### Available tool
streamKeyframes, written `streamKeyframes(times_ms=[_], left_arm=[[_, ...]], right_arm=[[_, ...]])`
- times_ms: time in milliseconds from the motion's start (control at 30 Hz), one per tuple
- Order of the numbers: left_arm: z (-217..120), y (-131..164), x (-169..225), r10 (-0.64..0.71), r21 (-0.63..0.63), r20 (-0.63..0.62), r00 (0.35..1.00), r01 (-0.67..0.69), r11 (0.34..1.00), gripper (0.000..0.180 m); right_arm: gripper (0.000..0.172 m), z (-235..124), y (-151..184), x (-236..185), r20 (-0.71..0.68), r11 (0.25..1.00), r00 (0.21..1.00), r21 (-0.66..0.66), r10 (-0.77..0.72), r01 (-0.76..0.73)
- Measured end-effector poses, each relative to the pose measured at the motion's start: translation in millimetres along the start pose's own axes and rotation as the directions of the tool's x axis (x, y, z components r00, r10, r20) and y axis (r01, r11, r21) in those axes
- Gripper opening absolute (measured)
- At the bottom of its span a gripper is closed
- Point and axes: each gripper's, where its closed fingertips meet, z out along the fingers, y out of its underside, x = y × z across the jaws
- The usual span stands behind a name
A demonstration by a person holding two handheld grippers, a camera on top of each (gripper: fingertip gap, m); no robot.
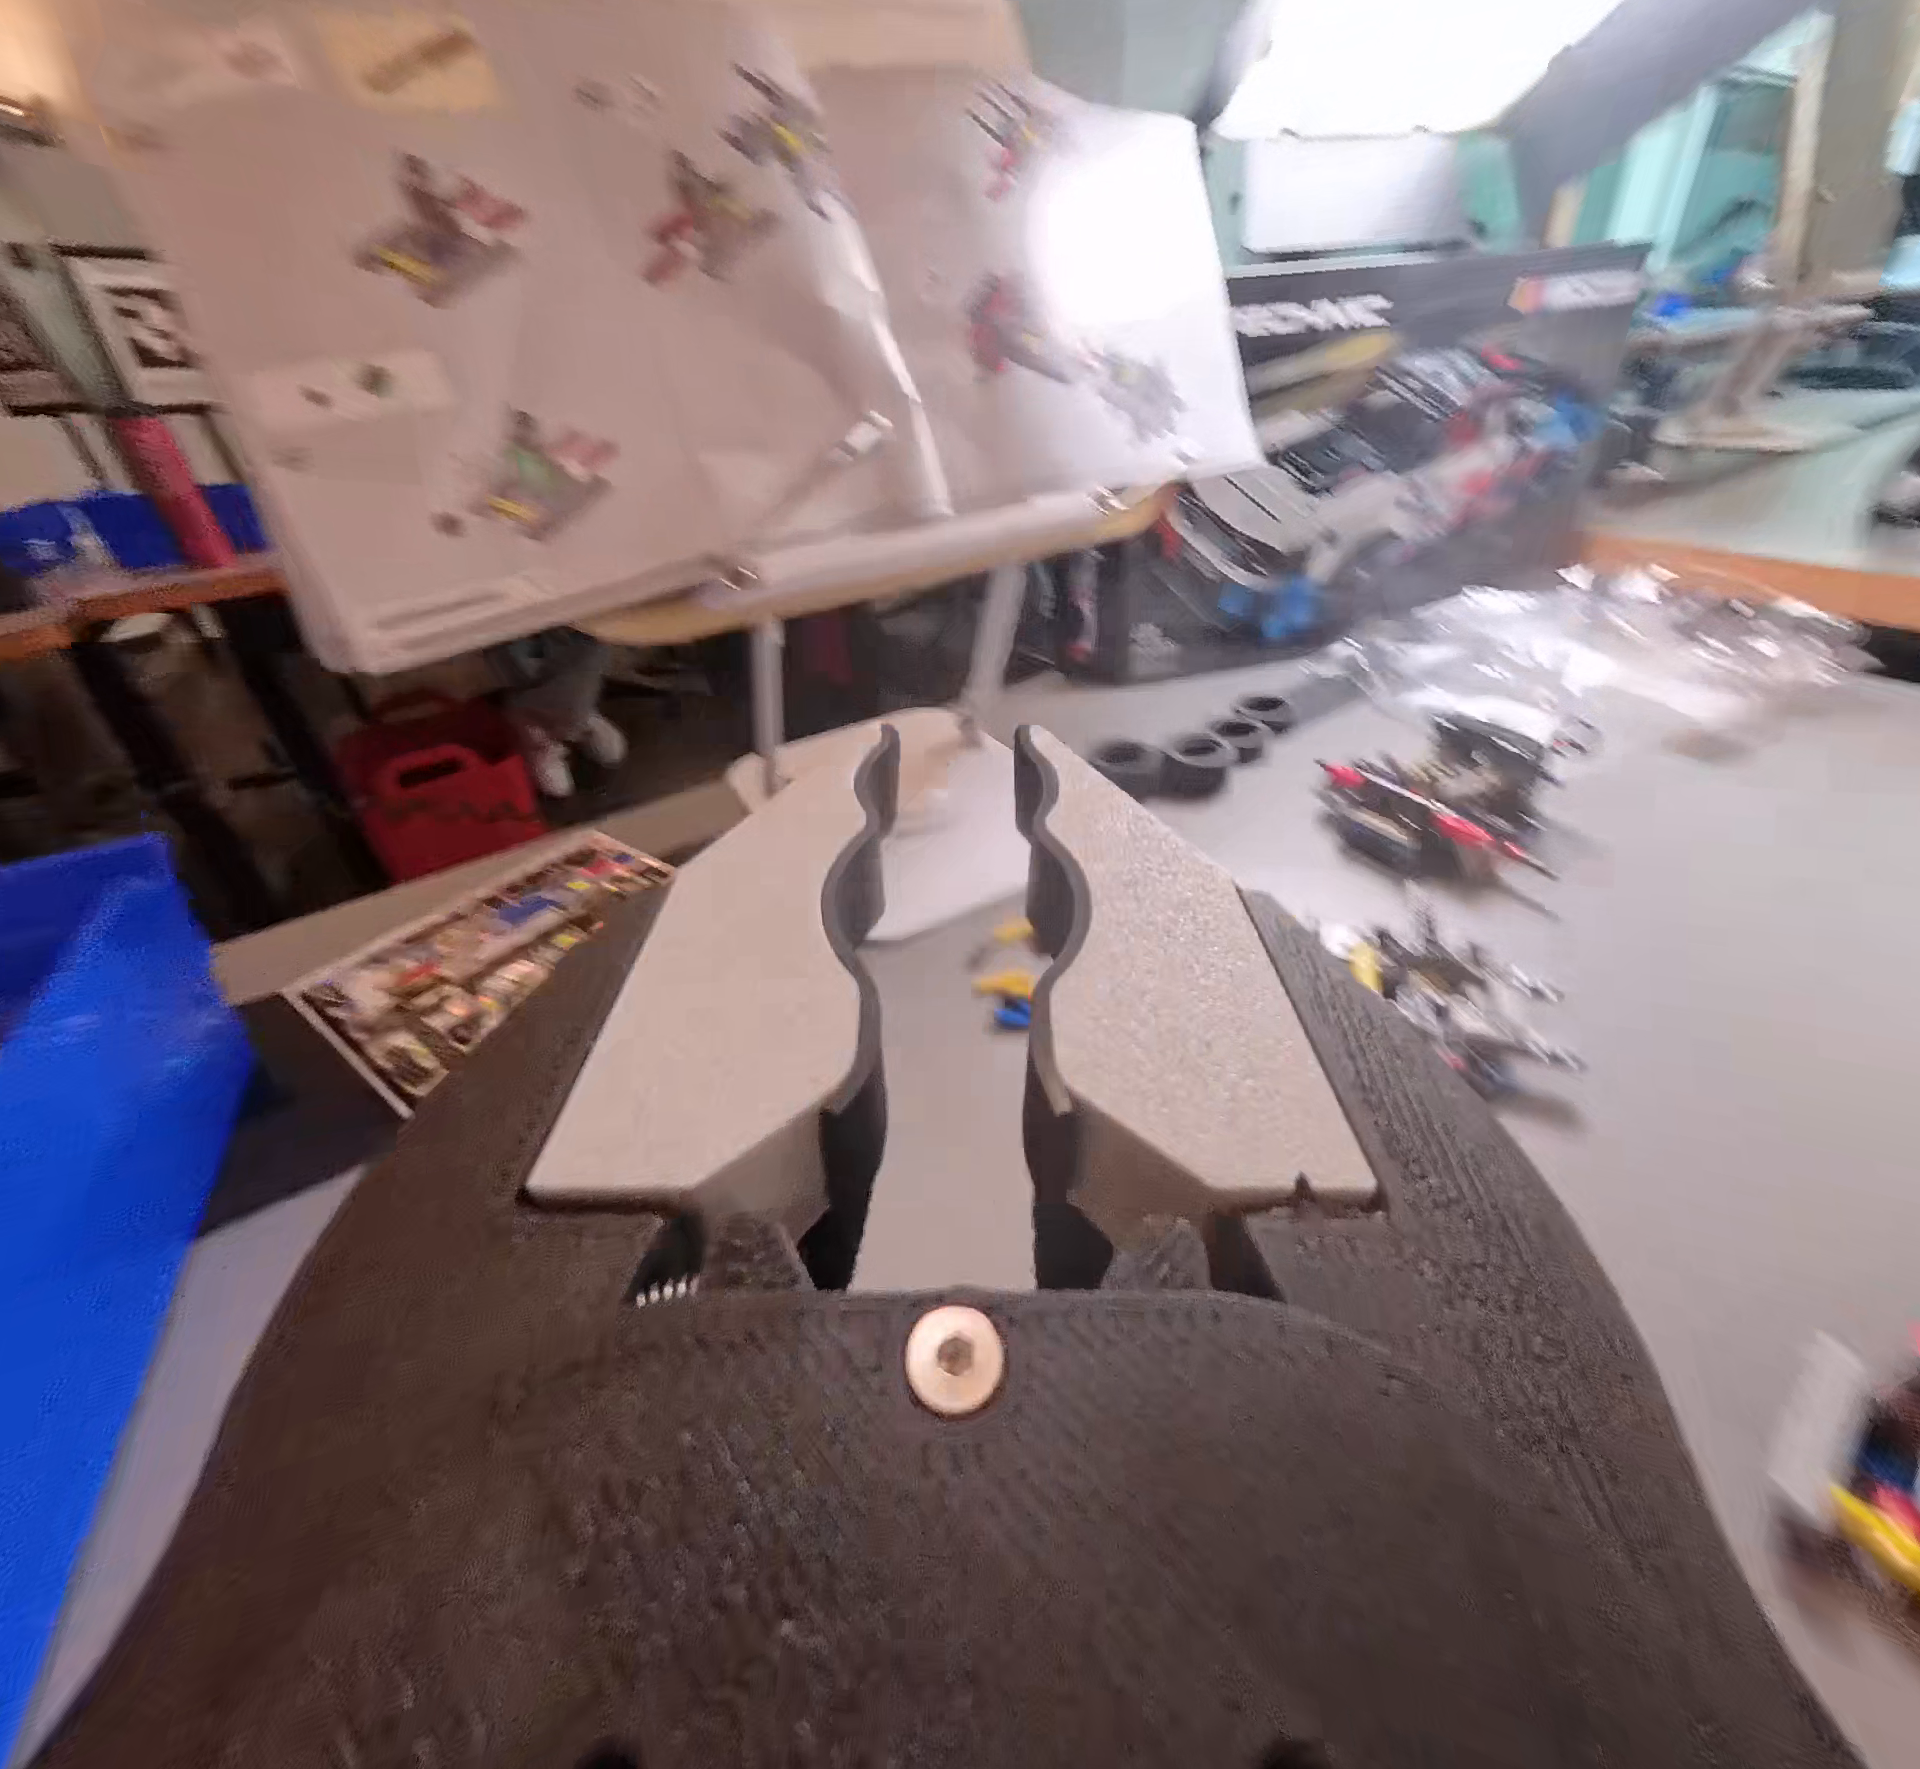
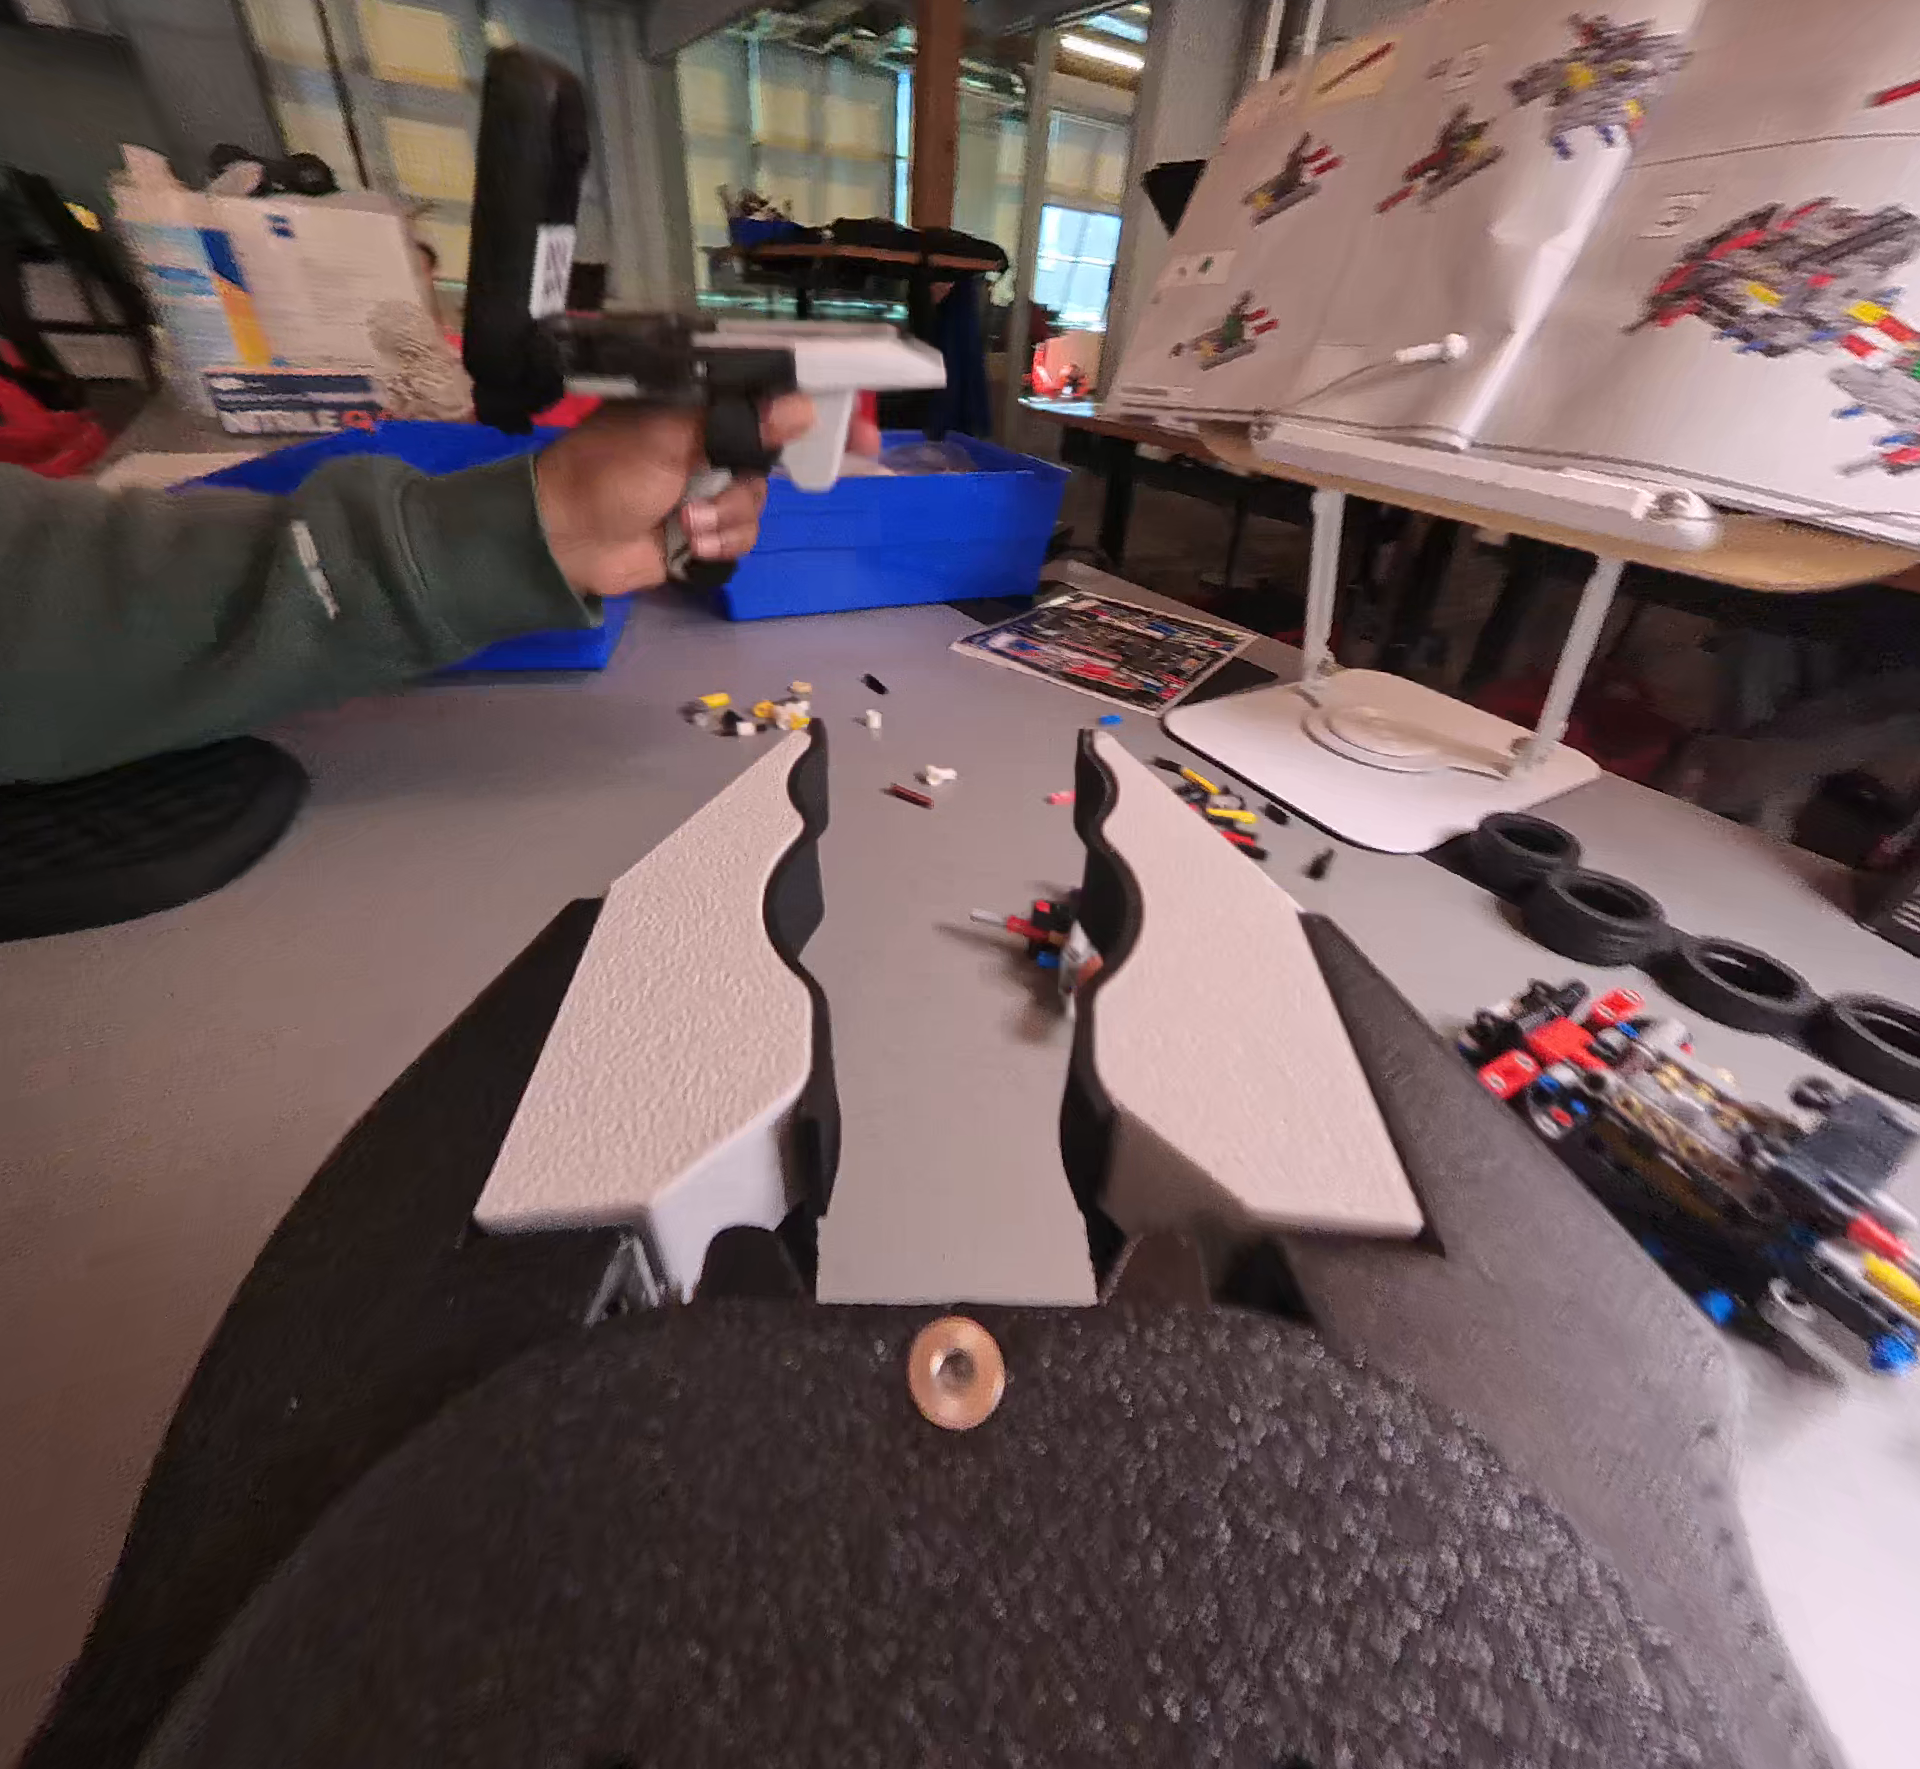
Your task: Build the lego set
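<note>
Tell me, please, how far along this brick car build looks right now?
Partly done: a car chassis stands assembled beside four unmounted black tyres. Nothing is in hand: the left gripper and right gripper are both open. Loose small pieces and a small red and black subassembly remain on the table.

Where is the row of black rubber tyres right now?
In the right wrist view the black rubber tyres lie in a line on the grey table's right side, between the white book-stand base and the half-built brick car chassis.

Matt grey table [image 2: 416, 940]; rubbery black tyres [image 2: 1595, 914]; glossy paper booklet [image 2: 1455, 265].
</note>
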Motion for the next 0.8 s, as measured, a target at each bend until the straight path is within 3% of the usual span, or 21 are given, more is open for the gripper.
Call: streamKeyframes(times_ms=[200,367,533,800], left_arm=[[64,-49,-99,-0.047,0.06,0.232,0.972,0.034,0.998,0.003],[110,-49,-158,-0.012,0.006,0.353,0.935,0.011,1.0,0.0],[133,-40,-180,-0.01,-0.013,0.372,0.928,0.015,1.0,0.0],[143,-27,-188,0.02,-0.02,0.369,0.929,-0.013,1.0,0.0]], right_arm=[[0.042,-9,21,18,-0.117,0.998,0.992,-0.035,-0.05,0.046],[0.039,-12,25,32,-0.153,0.998,0.987,-0.038,-0.052,0.046],[0.038,-10,31,36,-0.15,0.998,0.988,-0.051,-0.047,0.04],[0.038,-3,48,35,-0.118,0.995,0.993,-0.102,-0.02,0.008]])
